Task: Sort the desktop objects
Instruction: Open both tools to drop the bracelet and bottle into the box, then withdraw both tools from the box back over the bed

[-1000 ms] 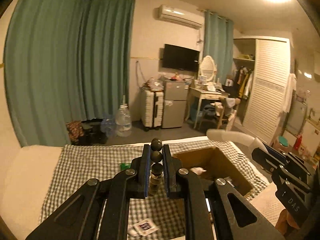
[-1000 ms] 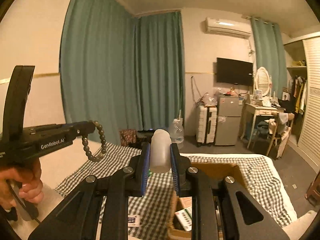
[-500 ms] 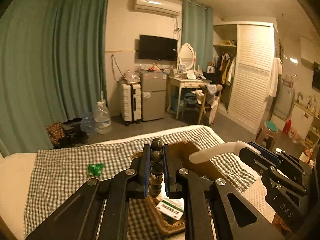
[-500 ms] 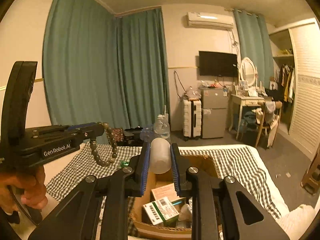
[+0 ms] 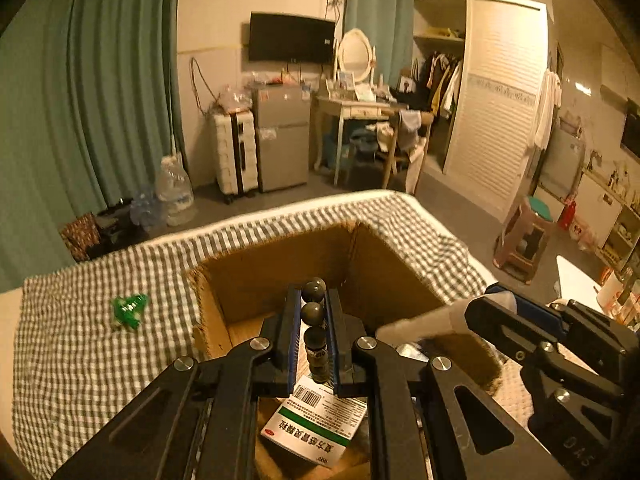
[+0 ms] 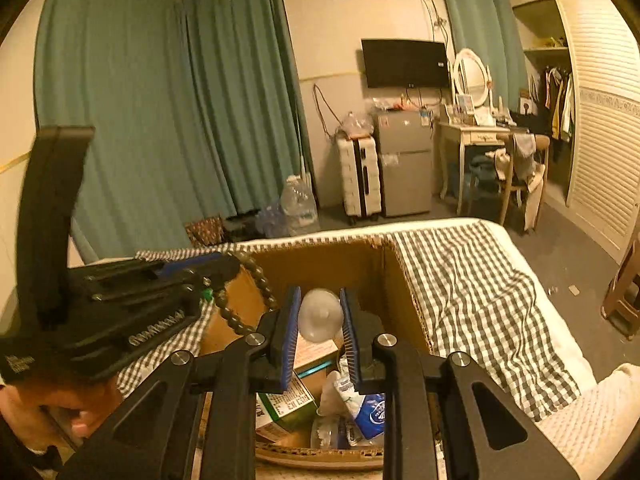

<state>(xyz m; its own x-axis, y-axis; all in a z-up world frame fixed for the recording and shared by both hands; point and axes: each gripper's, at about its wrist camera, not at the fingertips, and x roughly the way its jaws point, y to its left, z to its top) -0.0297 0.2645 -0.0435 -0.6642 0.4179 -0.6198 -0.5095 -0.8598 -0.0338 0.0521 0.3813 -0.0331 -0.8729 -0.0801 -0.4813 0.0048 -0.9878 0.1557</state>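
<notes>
We see an open brown cardboard box (image 6: 362, 268) resting on a bed with a grey-and-white checked cover (image 6: 472, 280). Inside the box lie a white medicine carton with a green stripe and a barcode (image 5: 316, 420), a blue-and-white plastic packet (image 6: 370, 404) and other small packs we cannot make out.

Our left gripper (image 5: 313, 312) hangs over the box with its fingers closed tight on a string of dark round beads (image 5: 313, 314); in the right wrist view the loop of beads dangles from the fingers at the box's left wall. A hand (image 6: 72, 404) shows under this gripper, at the lower left.

Our right gripper (image 6: 320, 312) also sits above the box opening, its fingers nearly closed around a white translucent plastic bottle (image 6: 320, 314), which points forward between the pads.

On the cover left of the box lies a small crumpled green wrapper (image 5: 129, 310), well apart from the grippers. Beyond the bed stand a white ribbed suitcase (image 6: 360, 176), a small grey fridge (image 6: 404, 164) and a large clear water jug (image 6: 298, 204) on the floor by teal curtains (image 6: 168, 112).
</notes>
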